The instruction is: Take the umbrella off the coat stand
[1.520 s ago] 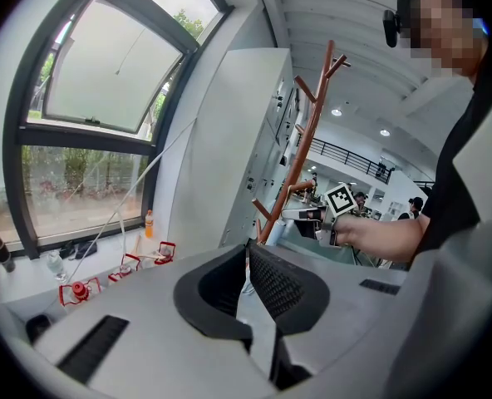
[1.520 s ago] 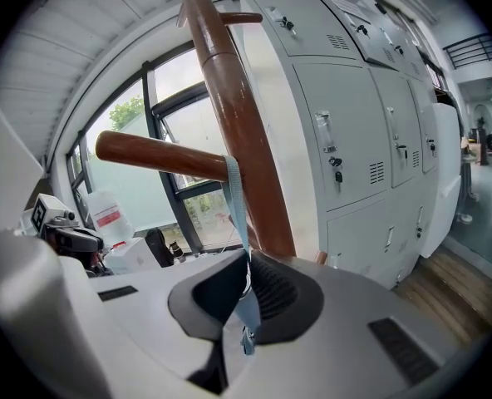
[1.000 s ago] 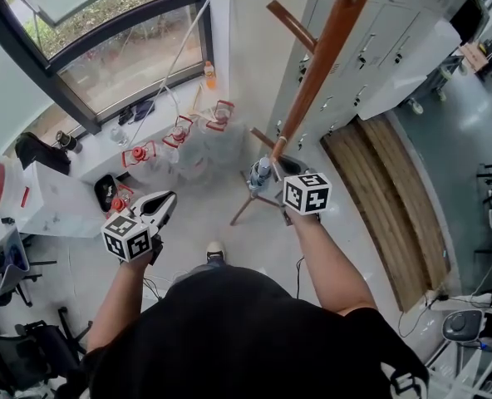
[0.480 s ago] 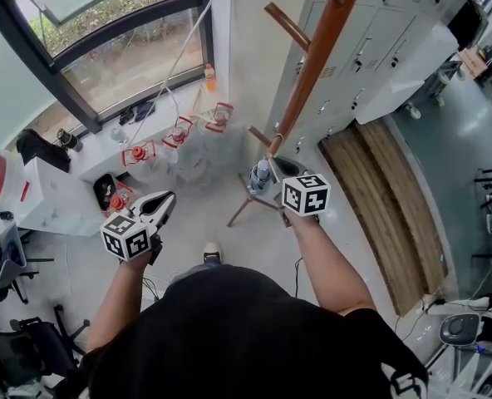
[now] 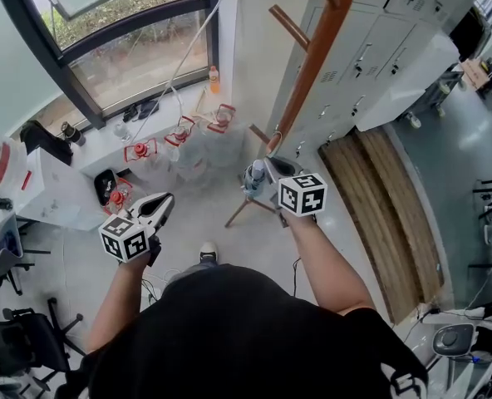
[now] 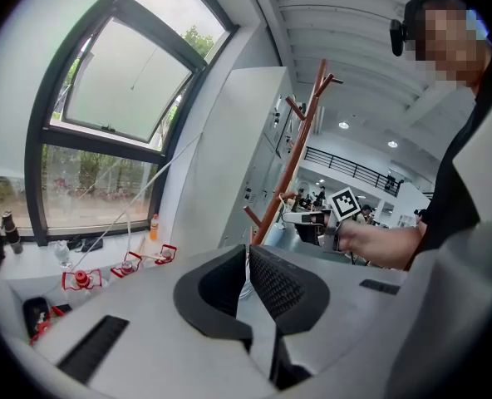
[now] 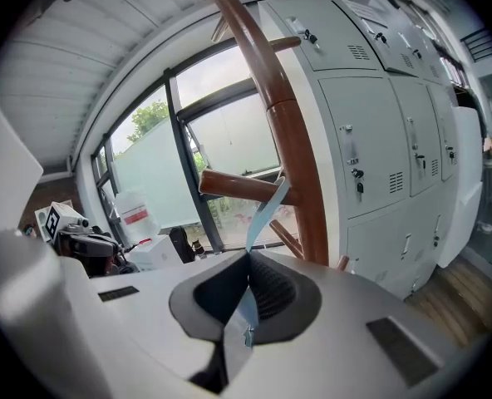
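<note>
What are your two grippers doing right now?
Left gripper: closed, empty.
Right gripper: closed on the umbrella's blue strap.

Our left gripper (image 6: 248, 251) reaches forward, jaws together on nothing. Our right gripper (image 7: 248, 258), also forward, pinches a pale blue strap (image 7: 264, 213).

One left gripper (image 6: 248, 254), one right gripper (image 7: 248, 260), one coat stand (image 5: 317, 50), one umbrella (image 7: 265, 214)

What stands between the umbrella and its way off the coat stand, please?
The wooden peg: the umbrella's blue strap, pinched in the right gripper, appears hooked over it, so it must clear the peg's tip.
</note>
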`<state>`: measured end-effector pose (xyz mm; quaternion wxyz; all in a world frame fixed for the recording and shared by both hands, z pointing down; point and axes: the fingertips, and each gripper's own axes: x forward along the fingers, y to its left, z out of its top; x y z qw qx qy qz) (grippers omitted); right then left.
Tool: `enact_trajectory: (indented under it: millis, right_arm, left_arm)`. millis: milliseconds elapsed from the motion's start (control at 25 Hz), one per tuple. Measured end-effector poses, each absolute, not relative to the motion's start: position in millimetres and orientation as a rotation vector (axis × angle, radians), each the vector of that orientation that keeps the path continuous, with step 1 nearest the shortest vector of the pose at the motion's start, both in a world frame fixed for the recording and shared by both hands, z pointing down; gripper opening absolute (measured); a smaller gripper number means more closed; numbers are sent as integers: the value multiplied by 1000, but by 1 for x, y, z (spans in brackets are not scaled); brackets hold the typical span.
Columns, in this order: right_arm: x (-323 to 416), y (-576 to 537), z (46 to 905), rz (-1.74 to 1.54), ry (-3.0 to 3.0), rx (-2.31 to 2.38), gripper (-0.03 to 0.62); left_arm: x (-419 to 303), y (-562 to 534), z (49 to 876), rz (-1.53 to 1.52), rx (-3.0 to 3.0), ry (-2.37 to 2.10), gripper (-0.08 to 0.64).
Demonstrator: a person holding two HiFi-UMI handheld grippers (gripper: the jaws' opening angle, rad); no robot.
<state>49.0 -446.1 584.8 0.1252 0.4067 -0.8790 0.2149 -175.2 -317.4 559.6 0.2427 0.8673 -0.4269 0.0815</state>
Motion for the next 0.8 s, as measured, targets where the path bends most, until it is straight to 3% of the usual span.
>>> enact_trajectory:
  millis: [800]
  right_arm:
    - [40,-398,551,504,-2621,1044,17]
  left_arm:
    - [-173,-254,543,173,2356,-1252,34]
